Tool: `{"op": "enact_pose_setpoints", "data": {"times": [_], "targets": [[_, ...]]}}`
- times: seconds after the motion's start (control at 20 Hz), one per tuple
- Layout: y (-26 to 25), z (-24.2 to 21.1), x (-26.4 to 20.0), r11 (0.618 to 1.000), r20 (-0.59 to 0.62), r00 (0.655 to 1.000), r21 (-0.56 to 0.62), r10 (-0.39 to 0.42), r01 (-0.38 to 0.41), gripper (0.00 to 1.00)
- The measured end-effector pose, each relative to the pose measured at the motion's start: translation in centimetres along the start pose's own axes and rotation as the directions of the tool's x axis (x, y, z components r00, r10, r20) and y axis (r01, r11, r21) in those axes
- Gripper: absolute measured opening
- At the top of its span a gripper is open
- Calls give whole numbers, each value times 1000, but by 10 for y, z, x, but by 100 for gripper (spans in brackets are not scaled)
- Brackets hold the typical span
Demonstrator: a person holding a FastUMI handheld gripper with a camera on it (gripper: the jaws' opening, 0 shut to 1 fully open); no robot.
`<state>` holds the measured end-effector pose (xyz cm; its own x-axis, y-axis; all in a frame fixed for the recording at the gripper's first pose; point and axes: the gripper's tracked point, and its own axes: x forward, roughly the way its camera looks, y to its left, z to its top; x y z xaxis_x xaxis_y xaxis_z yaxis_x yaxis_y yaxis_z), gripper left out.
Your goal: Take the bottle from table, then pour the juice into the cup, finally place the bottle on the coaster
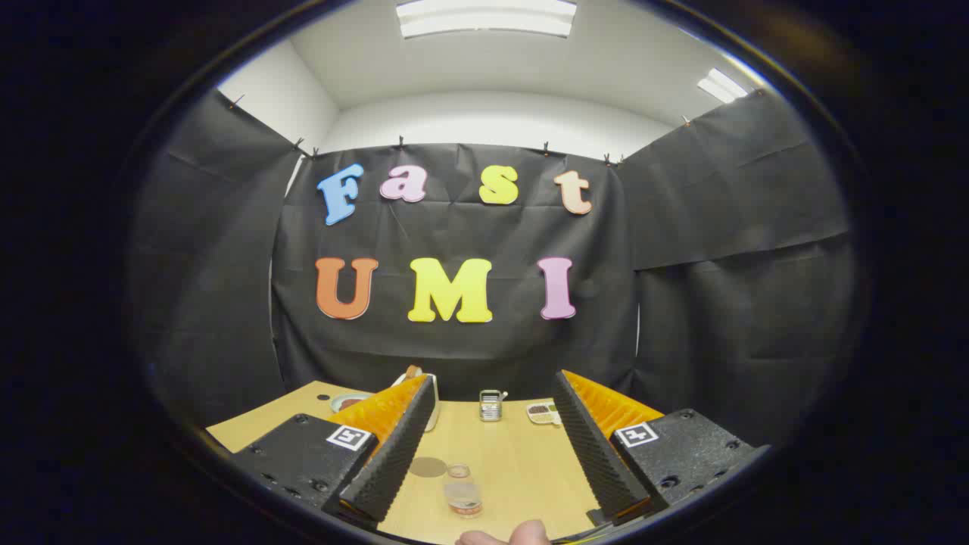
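My gripper [493, 381] is open, its two black-and-orange fingers [394, 446] spread wide above the wooden table [522, 454]. Between the fingers, close to their base, stands a small clear bottle [463, 492] with a little juice at its bottom. Just left of it a round brown coaster [428, 467] lies flat on the table. Farther ahead, between the fingertips near the table's far edge, is a small clear cup [490, 405]. Nothing touches the finger pads.
A small dish [542, 412] sits right of the cup by the right fingertip. A plate [348, 401] and a white container [433, 393] are partly hidden behind the left finger. A person's fingertips [506, 536] show below the bottle. Black cloth walls the booth.
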<state>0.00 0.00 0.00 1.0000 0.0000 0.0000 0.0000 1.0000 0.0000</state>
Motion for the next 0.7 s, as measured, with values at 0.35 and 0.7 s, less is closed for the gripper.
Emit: {"op": "enact_pose_setpoints", "data": {"times": [0.35,0.7], "targets": [[6,-3,2,1000,-10,1000,3,10,-10,100],[10,0,0,1000,-7,1000,0,15,-15,100]]}}
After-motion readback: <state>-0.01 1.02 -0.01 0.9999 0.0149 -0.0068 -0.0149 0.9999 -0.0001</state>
